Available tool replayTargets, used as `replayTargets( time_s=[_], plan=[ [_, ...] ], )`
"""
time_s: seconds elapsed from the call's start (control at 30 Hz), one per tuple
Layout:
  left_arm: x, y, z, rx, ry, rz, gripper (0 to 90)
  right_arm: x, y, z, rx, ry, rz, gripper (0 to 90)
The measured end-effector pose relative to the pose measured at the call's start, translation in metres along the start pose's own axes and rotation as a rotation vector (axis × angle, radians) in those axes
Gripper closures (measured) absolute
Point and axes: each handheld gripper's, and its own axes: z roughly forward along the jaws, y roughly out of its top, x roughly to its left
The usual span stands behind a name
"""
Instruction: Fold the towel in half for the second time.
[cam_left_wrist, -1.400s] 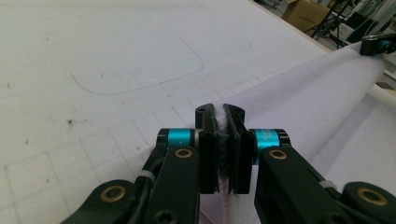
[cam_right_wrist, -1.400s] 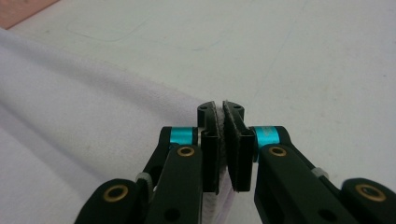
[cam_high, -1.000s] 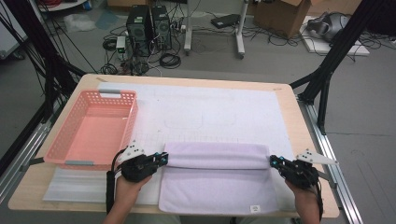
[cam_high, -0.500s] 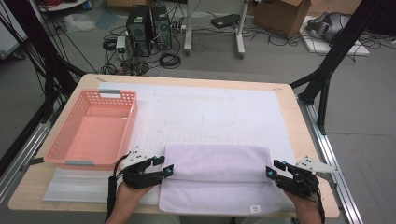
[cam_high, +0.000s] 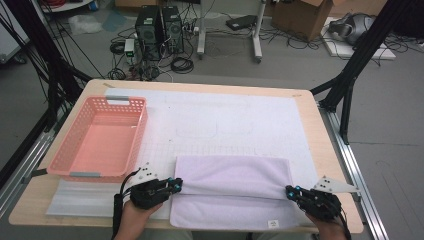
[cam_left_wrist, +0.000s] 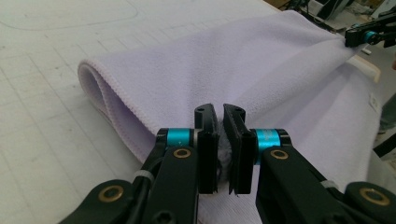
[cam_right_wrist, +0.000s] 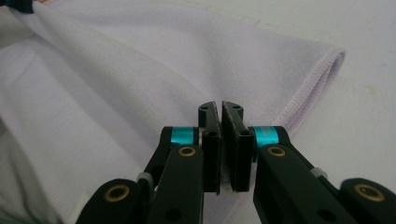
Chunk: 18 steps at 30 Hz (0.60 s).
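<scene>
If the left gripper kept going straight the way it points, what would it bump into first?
The left gripper is already shut on the purple towel, so it would push straight into the towel's folded layer. Farther along that line sits the right gripper, though depth is hard to judge.

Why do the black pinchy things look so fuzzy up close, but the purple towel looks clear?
Left gripper view: the left tool sits too near the lens, so its base blurs while the towel is sharper. Right gripper view: same blur on the right tool. High view: soft, even light, faint shadows, no glare.
</scene>
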Motion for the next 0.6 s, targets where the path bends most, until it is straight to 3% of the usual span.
replayTargets(
  time_s=[0.1,0.13,0.2,0.23,0.33,0.4,0.53,0.6],
  plan=[
    [-0.002,-0.005,-0.004,0.007,-0.020,-0.003,78.2,0.005,-0.006,-0.008,0.001,0.008,-0.009,86.2],
    [-0.002,-0.006,-0.005,0.003,-0.019,-0.007,69.3,0.006,-0.007,-0.010,0.006,0.009,-0.008,85.0],
    [0.000,-0.005,-0.007,-0.013,-0.003,-0.027,47.7,0.007,-0.009,-0.011,0.009,0.008,0.005,66.7],
    [0.003,-0.002,-0.007,-0.028,-0.005,-0.041,44.7,0.006,-0.008,-0.012,0.000,0.001,0.022,64.5],
    [0.009,0.008,-0.005,-0.052,0.015,-0.041,44.8,0.001,0.001,-0.014,-0.049,-0.023,0.035,64.8],
    [0.015,0.014,0.001,-0.050,0.027,-0.037,47.8,-0.002,0.009,-0.008,-0.057,-0.050,0.002,67.7],
    [0.029,0.023,0.020,-0.023,0.041,-0.075,48.7,-0.011,0.023,0.020,-0.034,-0.086,-0.021,71.0],
    [0.034,0.024,0.026,-0.018,0.050,-0.081,48.3,-0.018,0.030,0.043,0.003,-0.088,-0.025,73.2]
  ],
)
